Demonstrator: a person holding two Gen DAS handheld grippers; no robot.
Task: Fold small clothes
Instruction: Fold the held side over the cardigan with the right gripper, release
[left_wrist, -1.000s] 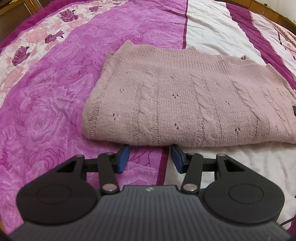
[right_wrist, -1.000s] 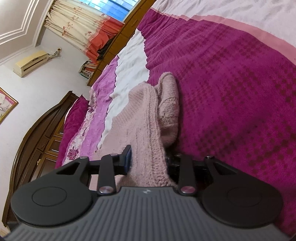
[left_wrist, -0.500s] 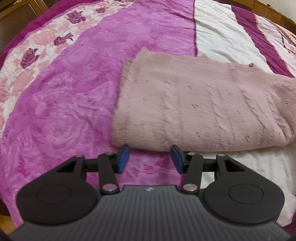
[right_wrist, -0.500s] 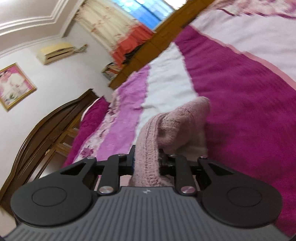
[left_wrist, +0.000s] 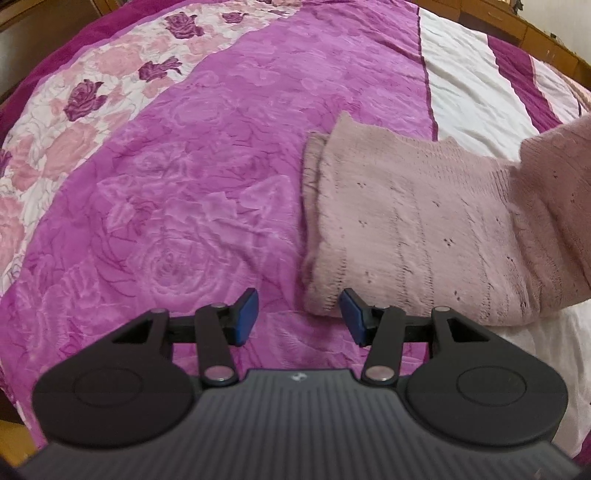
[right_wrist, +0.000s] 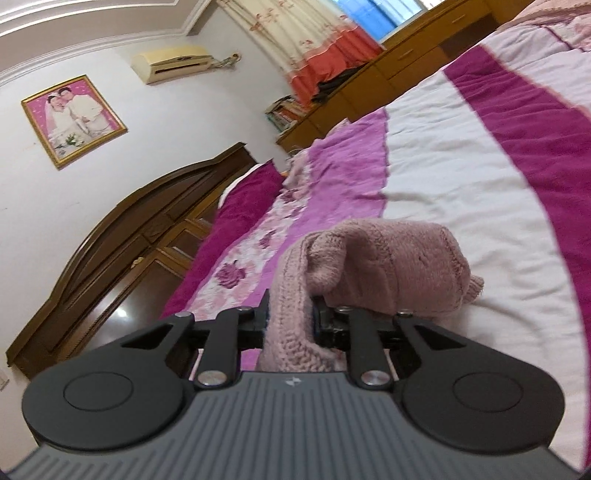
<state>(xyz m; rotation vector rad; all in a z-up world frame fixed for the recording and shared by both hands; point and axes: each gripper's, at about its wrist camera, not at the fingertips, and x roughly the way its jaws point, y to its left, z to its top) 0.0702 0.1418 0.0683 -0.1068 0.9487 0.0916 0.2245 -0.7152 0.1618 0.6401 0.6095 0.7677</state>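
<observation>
Right claw (right_wrist: 290, 319) is clamped on a thick edge of the pink sweater (right_wrist: 388, 266), knit bunched tight between the fingers, the rest of it humped up just ahead over the white stripe of the bedspread (right_wrist: 461, 173). Only this view gives the room: dark wooden headboard (right_wrist: 122, 236), framed photo (right_wrist: 74, 118) and an air conditioner (right_wrist: 171, 62) on the wall, curtains (right_wrist: 295, 40) by the window.

Left claw (left_wrist: 299, 319) stands half open with nothing between its blue pads (left_wrist: 245, 314), poised just off the sweater's (left_wrist: 406, 229) near corner. Only this view shows the folded body lying flat across the purple rose bedspread (left_wrist: 184, 184), and its right end lifting off the bed at the frame edge.

Against a second ago: the sweater then lay flat and wide in front of the left claw; now it sits further right, its right end raised. The right claw's grip has narrowed, and its view has swung up toward the wall.
</observation>
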